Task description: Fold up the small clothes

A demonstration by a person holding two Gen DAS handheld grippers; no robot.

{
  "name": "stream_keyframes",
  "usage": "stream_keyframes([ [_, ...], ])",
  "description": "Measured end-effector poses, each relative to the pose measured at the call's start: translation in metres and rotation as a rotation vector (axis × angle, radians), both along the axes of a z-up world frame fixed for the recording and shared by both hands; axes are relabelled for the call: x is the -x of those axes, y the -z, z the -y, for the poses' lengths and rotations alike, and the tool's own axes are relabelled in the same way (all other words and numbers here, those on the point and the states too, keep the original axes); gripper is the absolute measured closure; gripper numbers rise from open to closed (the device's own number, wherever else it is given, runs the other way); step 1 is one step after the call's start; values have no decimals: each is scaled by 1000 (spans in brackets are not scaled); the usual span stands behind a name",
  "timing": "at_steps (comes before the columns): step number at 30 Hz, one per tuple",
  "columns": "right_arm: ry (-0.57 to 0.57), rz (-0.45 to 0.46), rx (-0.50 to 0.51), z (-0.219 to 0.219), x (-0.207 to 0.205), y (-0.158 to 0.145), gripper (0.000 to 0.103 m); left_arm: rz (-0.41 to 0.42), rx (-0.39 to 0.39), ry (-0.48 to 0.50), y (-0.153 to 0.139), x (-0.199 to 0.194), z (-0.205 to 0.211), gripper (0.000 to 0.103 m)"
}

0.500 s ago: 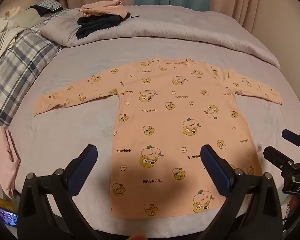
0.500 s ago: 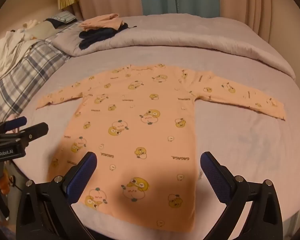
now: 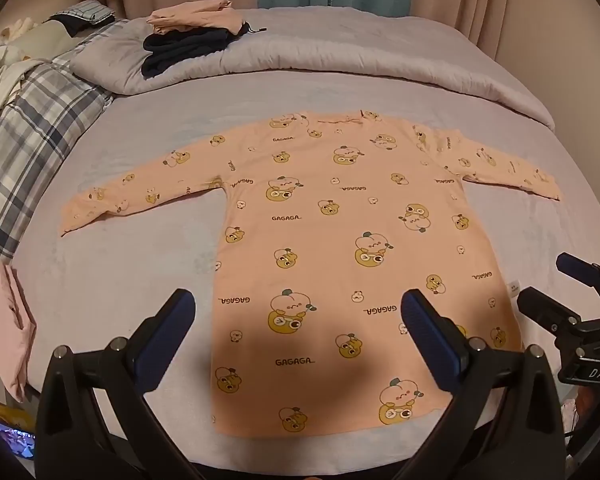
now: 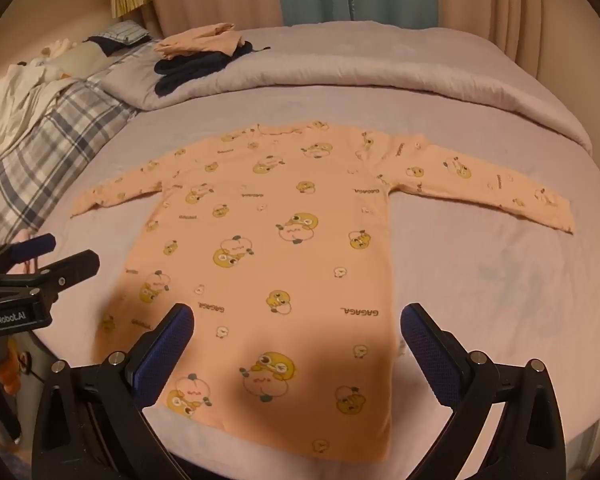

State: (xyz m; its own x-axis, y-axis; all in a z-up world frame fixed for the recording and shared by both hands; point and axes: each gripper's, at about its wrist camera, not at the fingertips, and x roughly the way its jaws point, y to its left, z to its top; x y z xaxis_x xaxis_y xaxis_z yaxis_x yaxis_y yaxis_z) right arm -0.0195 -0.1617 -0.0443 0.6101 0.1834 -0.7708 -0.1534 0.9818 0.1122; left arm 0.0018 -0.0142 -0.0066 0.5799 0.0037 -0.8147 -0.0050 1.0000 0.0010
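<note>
Both grippers are hovering with jaws wide apart, holding nothing — the left gripper (image 3: 298,318) over the hem's left half, the right gripper (image 4: 298,326) over its right half. The shirt (image 3: 340,240) is lying flat on the bed (image 3: 120,272), sleeves spread. Likely starting the fold: pinching one layer-pair at a sleeve or hem corner, lifting evenly — avoiding dragging the sheet.

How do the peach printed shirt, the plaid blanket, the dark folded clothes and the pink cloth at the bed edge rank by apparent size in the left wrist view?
1. peach printed shirt
2. plaid blanket
3-4. dark folded clothes, pink cloth: alike; the cloth lies nearer.
</note>
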Motion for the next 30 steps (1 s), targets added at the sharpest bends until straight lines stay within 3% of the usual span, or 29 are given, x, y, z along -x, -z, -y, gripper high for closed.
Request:
stream_keyframes([
  [30,0,-4,4,-3,-2,3,1,18,-6,4,-5,2,0,0],
])
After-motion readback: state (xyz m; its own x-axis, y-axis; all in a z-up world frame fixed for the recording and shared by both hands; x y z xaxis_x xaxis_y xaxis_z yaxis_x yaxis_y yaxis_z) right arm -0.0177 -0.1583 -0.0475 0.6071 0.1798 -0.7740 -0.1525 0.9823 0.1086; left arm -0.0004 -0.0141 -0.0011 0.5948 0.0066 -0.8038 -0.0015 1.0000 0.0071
